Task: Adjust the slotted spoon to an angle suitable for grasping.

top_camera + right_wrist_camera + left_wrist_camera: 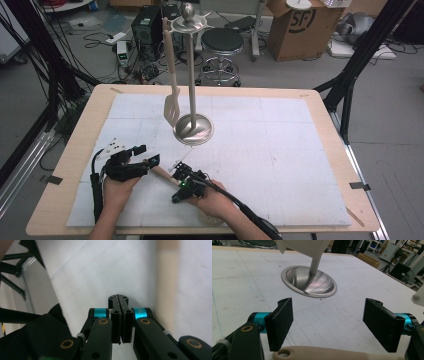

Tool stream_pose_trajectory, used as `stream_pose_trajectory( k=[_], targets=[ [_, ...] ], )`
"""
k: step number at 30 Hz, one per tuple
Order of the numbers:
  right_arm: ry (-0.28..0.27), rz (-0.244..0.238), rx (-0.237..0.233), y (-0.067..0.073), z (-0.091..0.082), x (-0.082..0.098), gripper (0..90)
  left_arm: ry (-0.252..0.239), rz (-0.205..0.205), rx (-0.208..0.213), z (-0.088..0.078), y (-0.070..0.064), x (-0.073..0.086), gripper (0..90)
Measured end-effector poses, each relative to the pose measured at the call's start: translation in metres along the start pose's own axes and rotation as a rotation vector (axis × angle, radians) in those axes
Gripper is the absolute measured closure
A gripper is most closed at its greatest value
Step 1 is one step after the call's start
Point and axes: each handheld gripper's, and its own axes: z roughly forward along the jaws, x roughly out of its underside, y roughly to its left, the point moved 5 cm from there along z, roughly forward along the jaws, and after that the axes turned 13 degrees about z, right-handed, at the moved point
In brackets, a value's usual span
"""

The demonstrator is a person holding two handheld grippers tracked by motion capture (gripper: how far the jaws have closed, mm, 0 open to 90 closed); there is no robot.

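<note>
From my left gripper view, the beige utensil handle [332, 354] is cut off by the bottom edge; the stand's pole [314, 265] disappears behind a cropped white spatula blade [304, 246].

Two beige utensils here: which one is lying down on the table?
The beige-handled utensil between the two grippers lies flat on the white mat; the slotted spatula hangs upright from the metal stand.
</note>
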Motion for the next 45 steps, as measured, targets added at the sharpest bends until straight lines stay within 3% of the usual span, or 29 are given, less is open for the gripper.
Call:
stream_pose_trajectory(
  k=[5, 10, 18, 29, 32, 35, 37, 39, 41, 45],
  targets=[
    [0.001, 0.007, 0.029, -0.008, -0.006, 0.000, 89.6, 0.000, 0.002, -0.002, -0.001, -0.001, 0.000, 24.9],
    [-0.003, 0.046, 0.047, -0.024, -0.016, 0.001, 89.6, 0.004, 0.004, 0.002, 0.000, -0.001, 0.000, 24.9],
    [-0.004, 0.081, 0.070, -0.046, -0.033, 0.016, 89.6, 0.007, 0.005, 0.004, 0.000, -0.002, 0.000, 25.0],
    [-0.049, 0.146, 0.134, -0.093, -0.065, 0.033, 89.7, 0.012, 0.005, 0.004, 0.001, -0.002, 0.001, 25.1],
    [-0.059, 0.160, 0.127, -0.103, -0.071, 0.034, 89.8, 0.013, 0.004, 0.004, 0.002, -0.002, 0.001, 25.1],
    [-0.080, 0.155, 0.153, -0.106, -0.074, 0.034, 89.6, 0.011, 0.005, 0.004, 0.002, -0.002, 0.001, 25.1],
    [-0.091, 0.143, 0.140, -0.104, -0.077, 0.035, 89.3, 0.013, 0.003, 0.004, 0.003, -0.001, 0.001, 25.1],
    [-0.120, 0.145, 0.105, -0.102, -0.084, 0.036, 81.5, 0.007, -0.005, 0.005, 0.003, -0.002, 0.001, 25.1],
    [-0.151, 0.150, 0.092, -0.103, -0.093, 0.038, 80.9, 0.005, -0.007, 0.010, 0.004, -0.001, 0.001, 25.1],
    [-0.190, 0.183, 0.121, -0.111, -0.103, 0.041, 65.6, 0.004, -0.014, 0.011, 0.004, -0.001, 0.001, 25.2]
  ],
)
